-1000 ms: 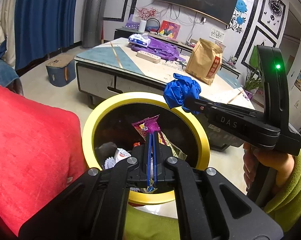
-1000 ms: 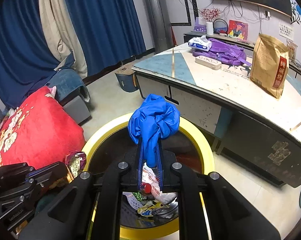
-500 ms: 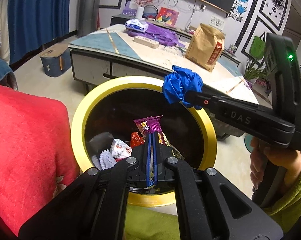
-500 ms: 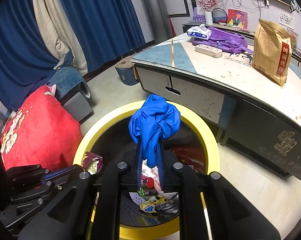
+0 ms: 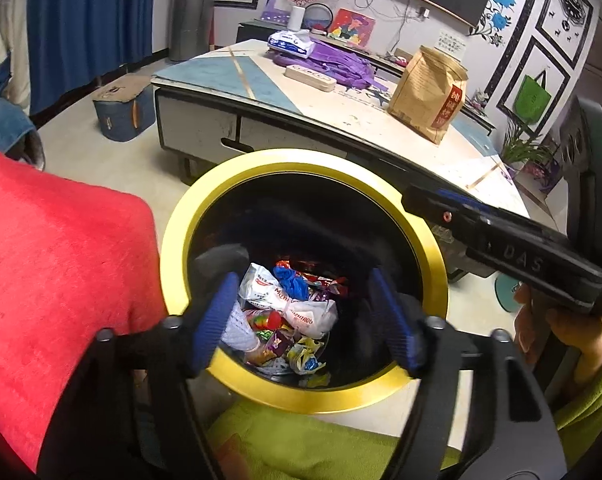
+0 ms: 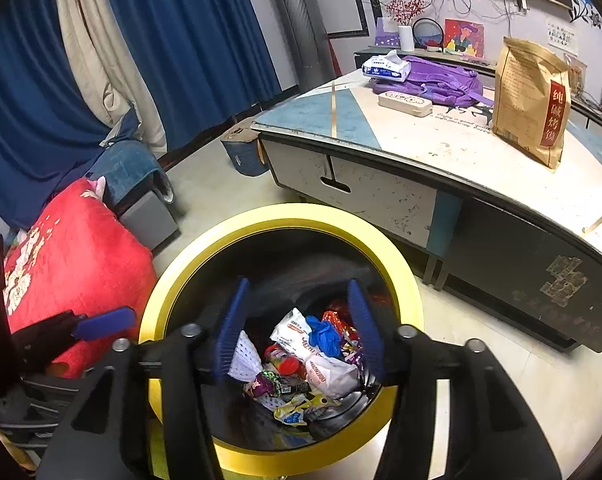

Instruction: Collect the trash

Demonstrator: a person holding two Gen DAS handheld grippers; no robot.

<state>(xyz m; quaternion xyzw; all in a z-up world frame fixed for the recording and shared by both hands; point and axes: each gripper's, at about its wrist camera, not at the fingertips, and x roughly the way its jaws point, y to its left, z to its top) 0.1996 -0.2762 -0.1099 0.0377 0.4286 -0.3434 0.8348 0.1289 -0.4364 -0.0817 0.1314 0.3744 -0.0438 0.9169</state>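
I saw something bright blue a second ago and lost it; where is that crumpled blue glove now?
The crumpled blue glove lies inside the yellow-rimmed round bin, atop the wrappers beside a white snack packet, between the open right tongs.

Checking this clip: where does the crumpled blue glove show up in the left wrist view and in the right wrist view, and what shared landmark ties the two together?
Left wrist view: the blue glove lies inside the bin, on the trash pile, just above centre between the open fingers.
Right wrist view: the blue glove lies on the same pile, lower centre, beside a white wrapper.
Shared landmark: the bin's yellow rim.
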